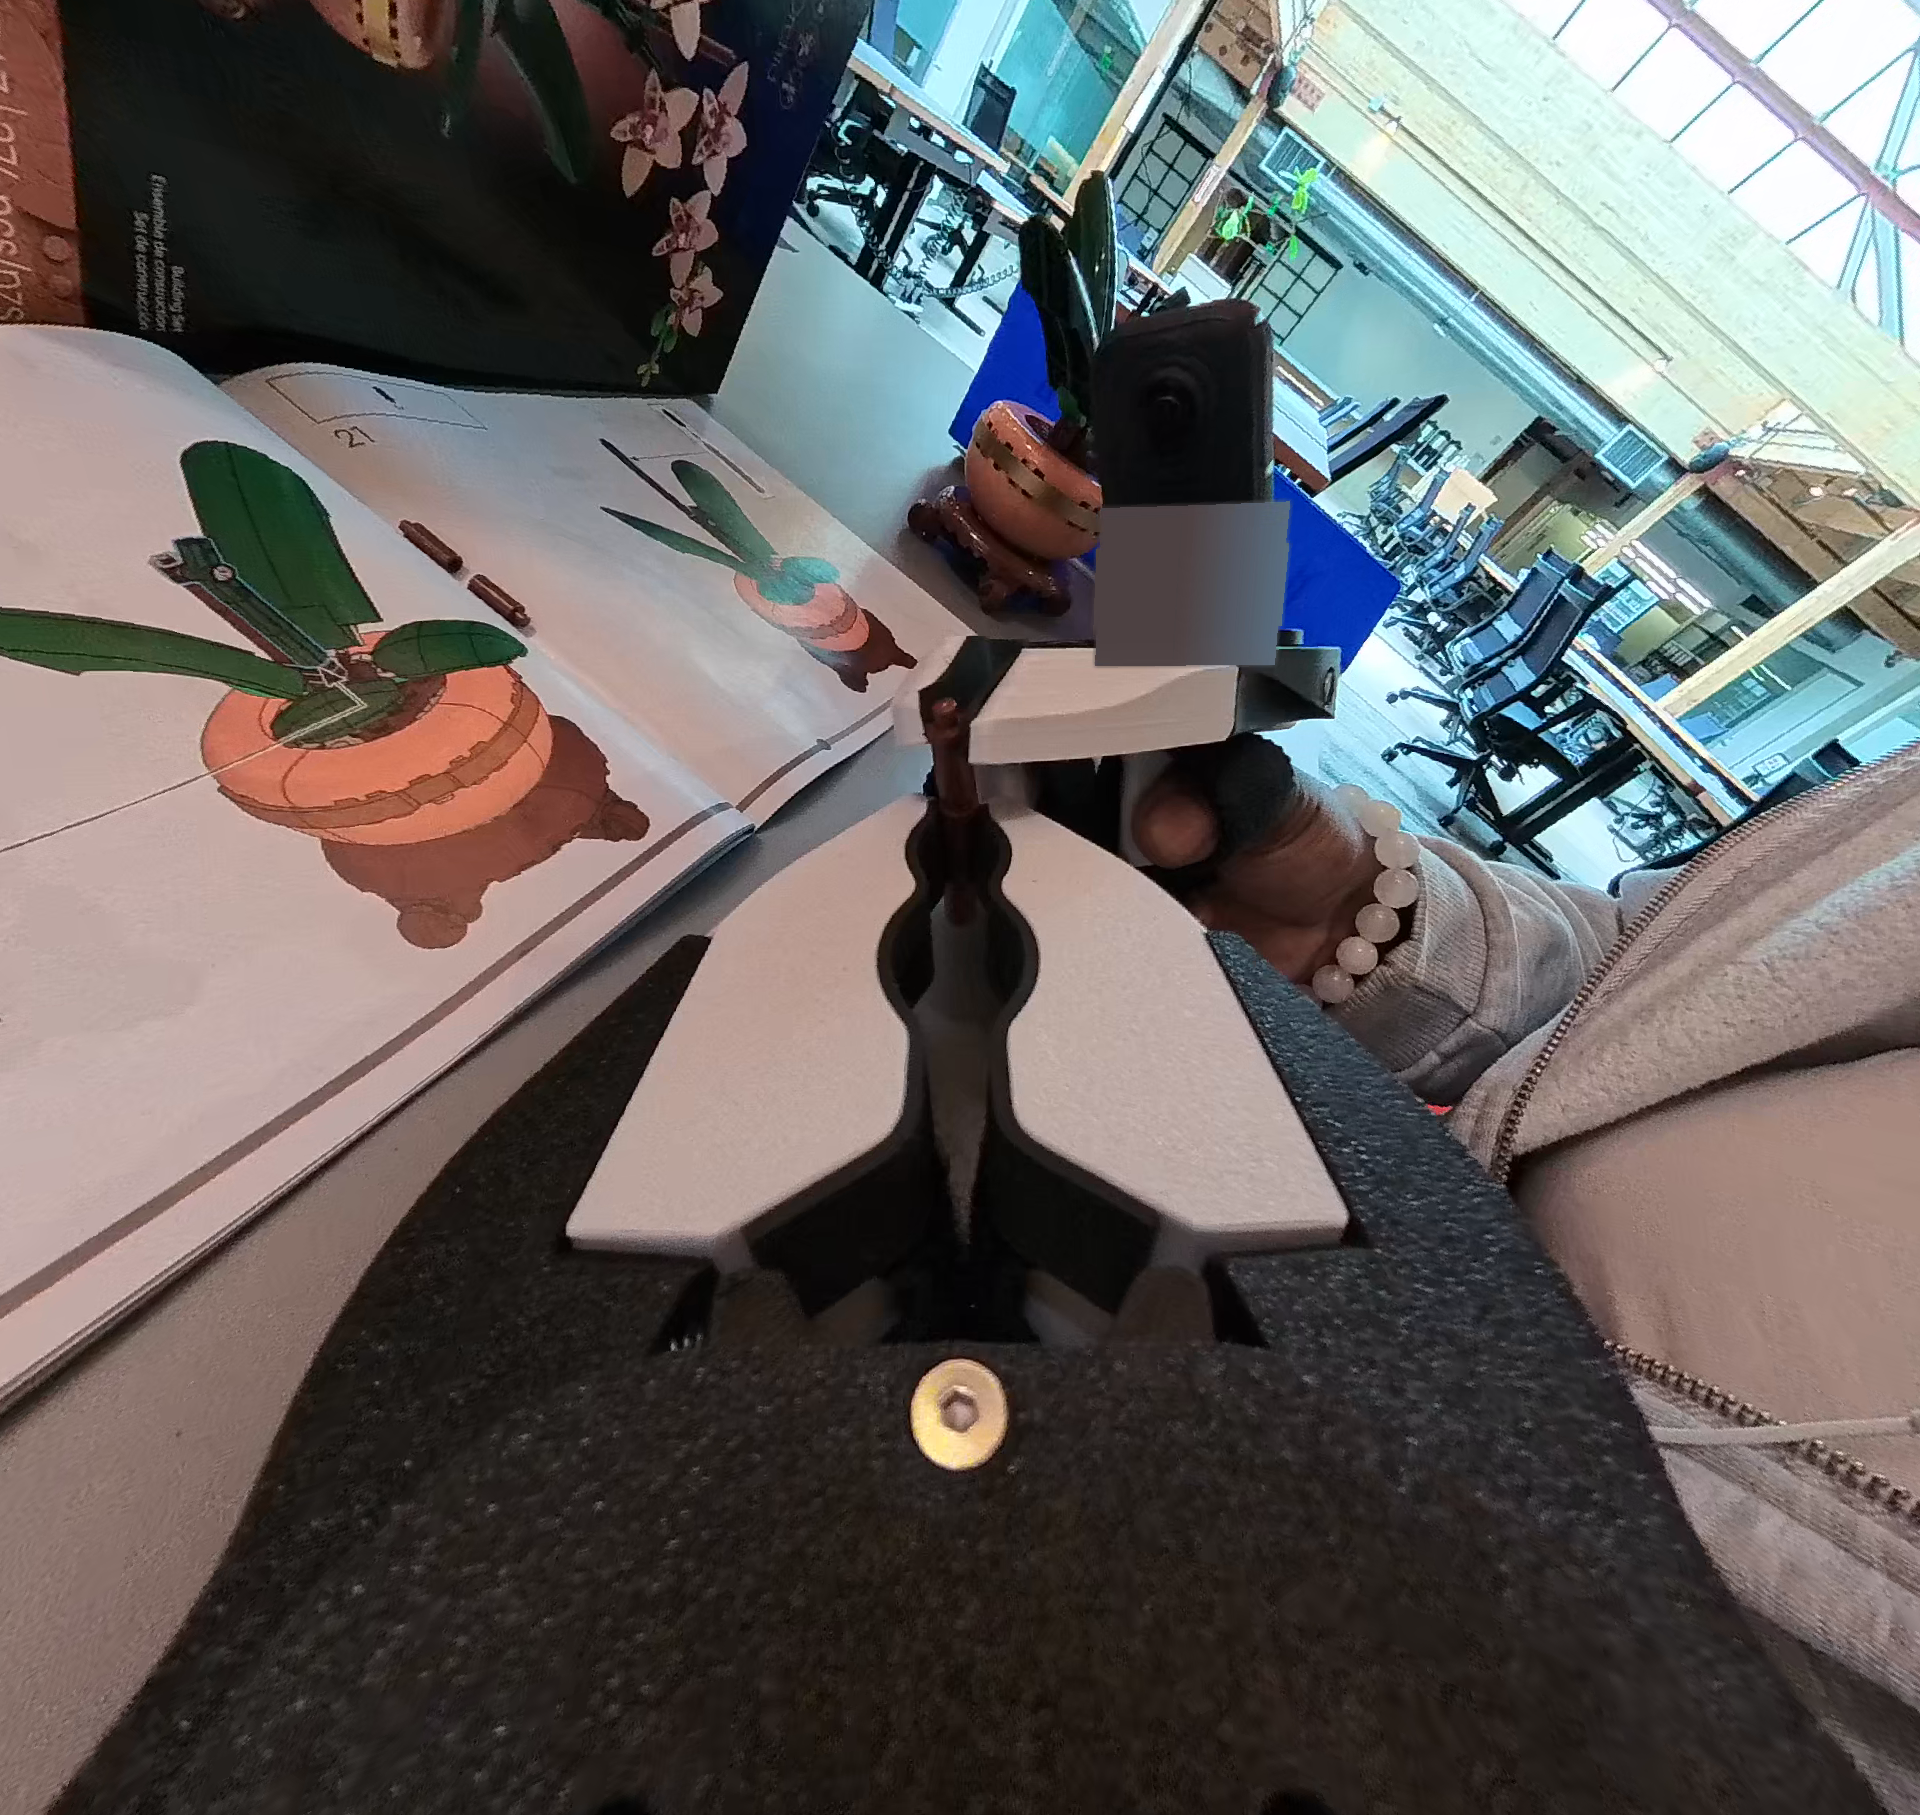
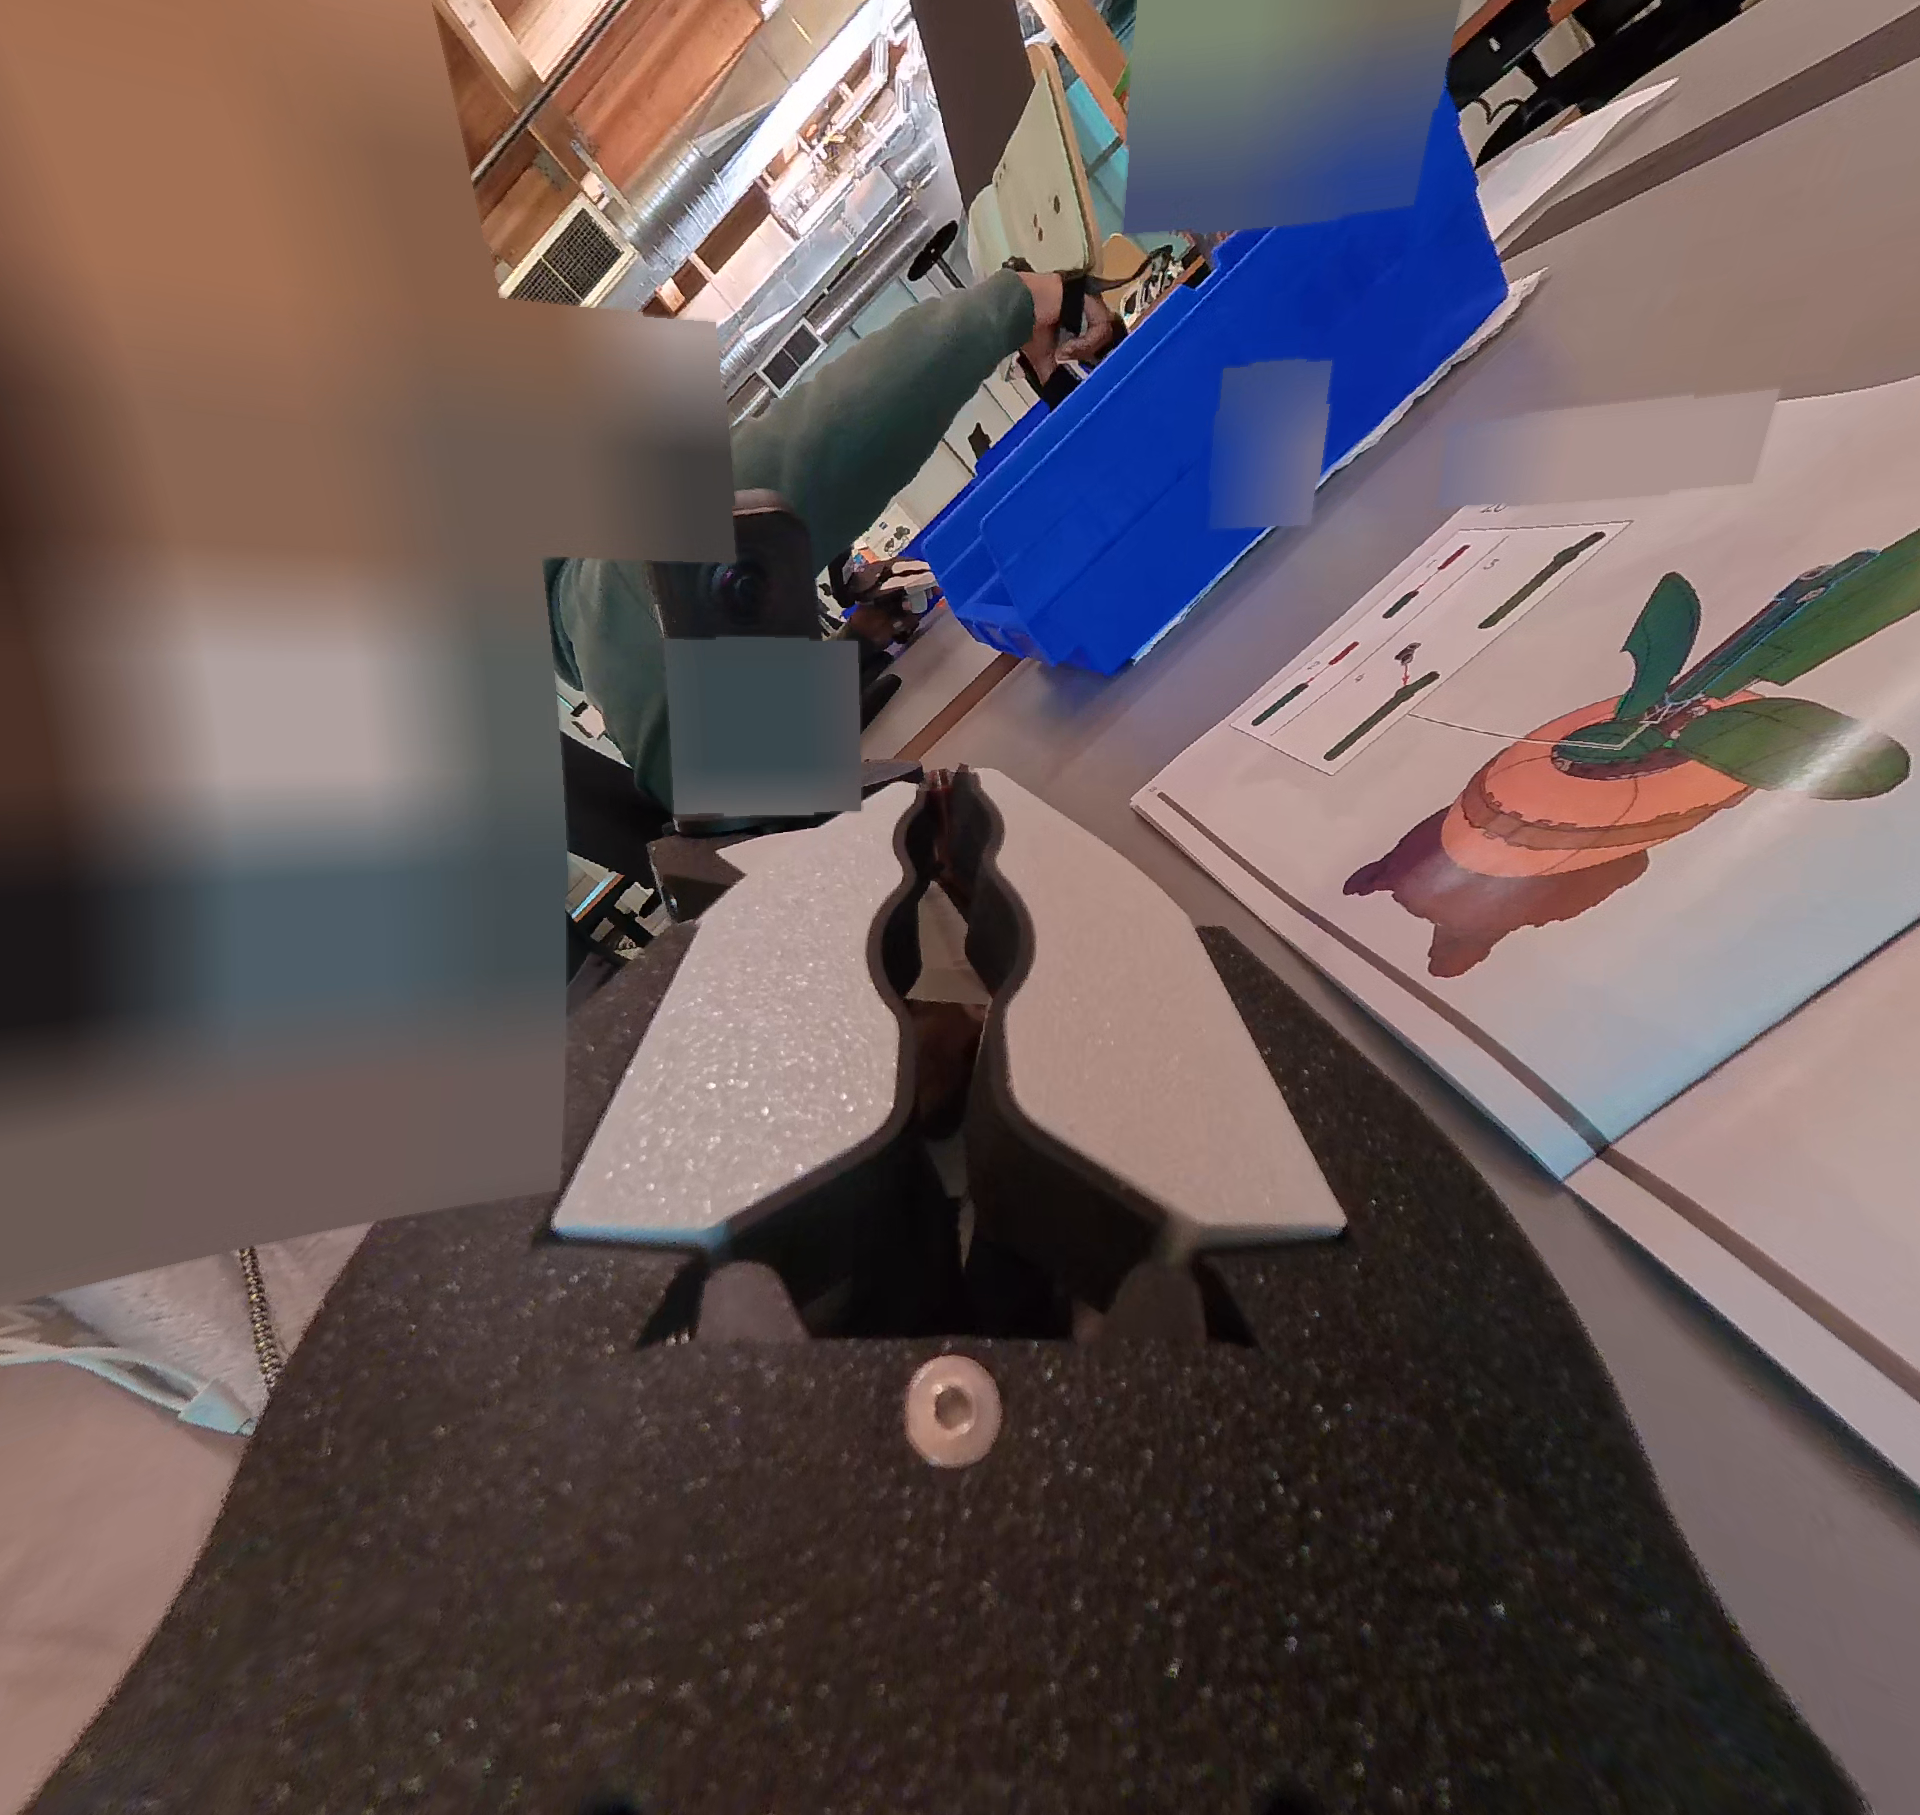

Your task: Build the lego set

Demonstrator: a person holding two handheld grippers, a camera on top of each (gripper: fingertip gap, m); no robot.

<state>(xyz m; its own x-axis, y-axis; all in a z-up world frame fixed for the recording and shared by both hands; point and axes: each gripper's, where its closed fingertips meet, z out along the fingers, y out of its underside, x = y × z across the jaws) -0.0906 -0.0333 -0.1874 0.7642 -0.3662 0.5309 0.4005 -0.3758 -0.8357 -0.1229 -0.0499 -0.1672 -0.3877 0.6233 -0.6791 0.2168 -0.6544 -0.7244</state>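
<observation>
My left gripper [image 1: 951,815] is shut on a thin dark brown Lego rod [image 1: 954,778] that stands up between its white fingertips. The rod's top end reaches the tips of my right gripper [image 1: 930,716], which comes in from the right, held by a hand. In the right wrist view my right gripper [image 2: 948,789] is shut, with a brown piece [image 2: 940,820] showing between its tips. The built Lego pot [image 1: 1029,498], orange on a brown stand with green leaves, stands on the table behind the grippers. The open instruction booklet [image 1: 364,685] lies to the left and also shows in the right wrist view [image 2: 1558,830].
The Lego box [image 1: 416,103] stands behind the booklet. A blue bin [image 2: 1195,477] sits on the grey table [image 2: 1195,622] beyond the grippers. A person's arm in a green sleeve [image 2: 883,394] reaches over the bin. My holder's grey jacket [image 1: 1662,1090] is close on the right. Left and right tips are no more than a few centimetres apart.
</observation>
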